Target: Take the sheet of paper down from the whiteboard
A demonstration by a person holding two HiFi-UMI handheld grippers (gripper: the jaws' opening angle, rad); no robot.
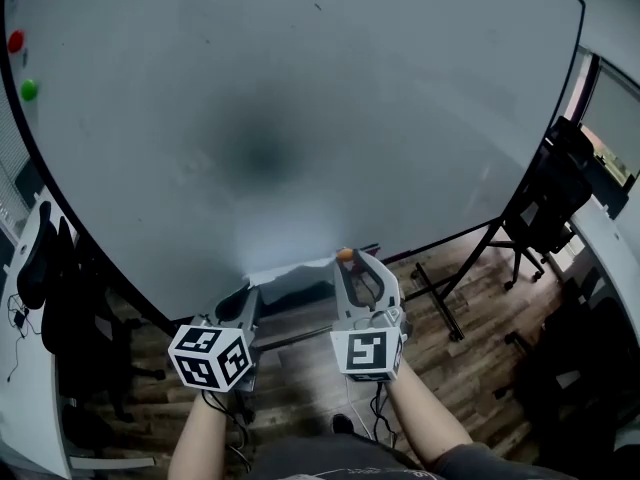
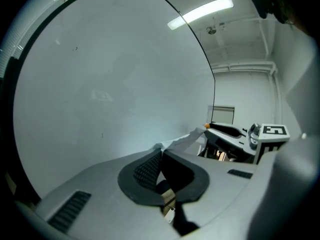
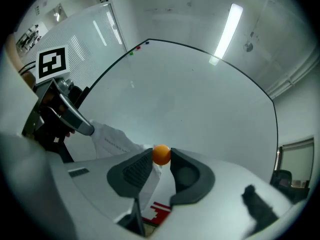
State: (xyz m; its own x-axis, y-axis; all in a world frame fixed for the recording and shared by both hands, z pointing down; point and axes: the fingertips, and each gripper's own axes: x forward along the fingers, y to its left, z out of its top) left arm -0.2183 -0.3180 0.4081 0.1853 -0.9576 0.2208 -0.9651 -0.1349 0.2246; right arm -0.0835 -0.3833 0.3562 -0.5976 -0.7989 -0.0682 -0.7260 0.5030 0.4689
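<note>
Pinching the sheet of paper [image 2: 182,141] in closed jaws, the left gripper [image 2: 161,151] steadies it at lower centre of the frame by the whiteboard [image 1: 300,118], while the right gripper [image 3: 161,159] clamps the orange magnet [image 3: 161,154], seemingly the sheet's fastener.

White paper [image 3: 112,140], orange magnet [image 3: 161,154], perhaps red print [image 3: 156,211]

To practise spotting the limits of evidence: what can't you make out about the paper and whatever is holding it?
- Print on the sheet of paper: too small and blurred, right gripper view.
- Sheet's ends, head view: hidden behind the left hand-held gripper and right hand-held gripper.
- Red-and-white patch below the orange ball, right gripper view: cut off by that gripper's body.
</note>
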